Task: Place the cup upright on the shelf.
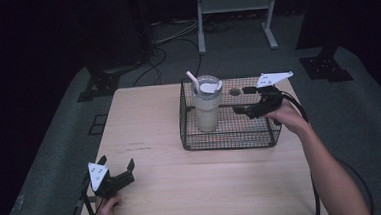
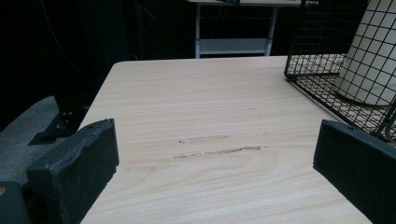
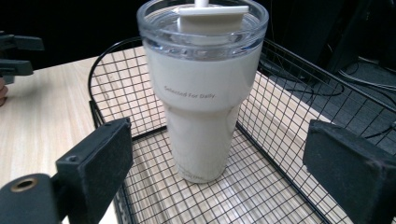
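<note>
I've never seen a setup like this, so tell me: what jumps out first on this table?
A tall cream tumbler with a clear lid and a straw stands upright inside a black wire basket on the far right part of the wooden table. The right gripper hovers open over the basket, facing the tumbler. The left gripper sits open at the near left corner, apart from everything.

Wooden table (image 1: 149, 125), floor cables (image 1: 174, 38)

High view overhead, 2 gripper views low, sharing basket (image 1: 230, 135)
</note>
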A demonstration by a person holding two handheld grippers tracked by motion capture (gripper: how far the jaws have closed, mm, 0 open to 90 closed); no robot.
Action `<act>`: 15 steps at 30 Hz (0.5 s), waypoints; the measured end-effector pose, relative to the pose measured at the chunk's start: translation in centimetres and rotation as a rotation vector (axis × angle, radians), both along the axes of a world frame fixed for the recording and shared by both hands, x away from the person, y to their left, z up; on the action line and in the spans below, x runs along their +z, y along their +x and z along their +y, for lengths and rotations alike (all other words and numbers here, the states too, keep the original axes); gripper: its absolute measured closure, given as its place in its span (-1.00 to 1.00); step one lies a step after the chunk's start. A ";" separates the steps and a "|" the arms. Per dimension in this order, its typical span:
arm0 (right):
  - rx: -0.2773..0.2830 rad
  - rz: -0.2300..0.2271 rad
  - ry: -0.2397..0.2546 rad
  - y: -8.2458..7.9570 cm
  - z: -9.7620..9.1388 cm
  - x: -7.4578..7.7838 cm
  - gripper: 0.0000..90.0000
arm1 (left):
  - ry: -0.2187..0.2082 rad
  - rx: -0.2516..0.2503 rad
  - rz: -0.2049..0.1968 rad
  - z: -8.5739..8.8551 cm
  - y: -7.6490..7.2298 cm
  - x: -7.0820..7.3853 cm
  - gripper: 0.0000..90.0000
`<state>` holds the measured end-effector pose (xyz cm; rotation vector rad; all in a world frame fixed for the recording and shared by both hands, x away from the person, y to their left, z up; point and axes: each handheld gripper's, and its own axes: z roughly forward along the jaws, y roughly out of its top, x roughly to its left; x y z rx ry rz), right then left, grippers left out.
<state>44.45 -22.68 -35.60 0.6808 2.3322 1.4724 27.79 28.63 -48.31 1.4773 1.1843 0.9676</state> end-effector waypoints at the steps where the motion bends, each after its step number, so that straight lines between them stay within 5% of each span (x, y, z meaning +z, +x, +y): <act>1: 0.001 0.000 0.006 -0.2 -0.1 0.0 -0.83 | 0.000 0.000 0.000 0.0 0.0 0.0 -1.00; 15: 0.007 0.012 0.013 -2.7 -1.5 -0.5 -0.83 | 0.005 0.000 0.001 -0.1 0.0 0.0 -1.00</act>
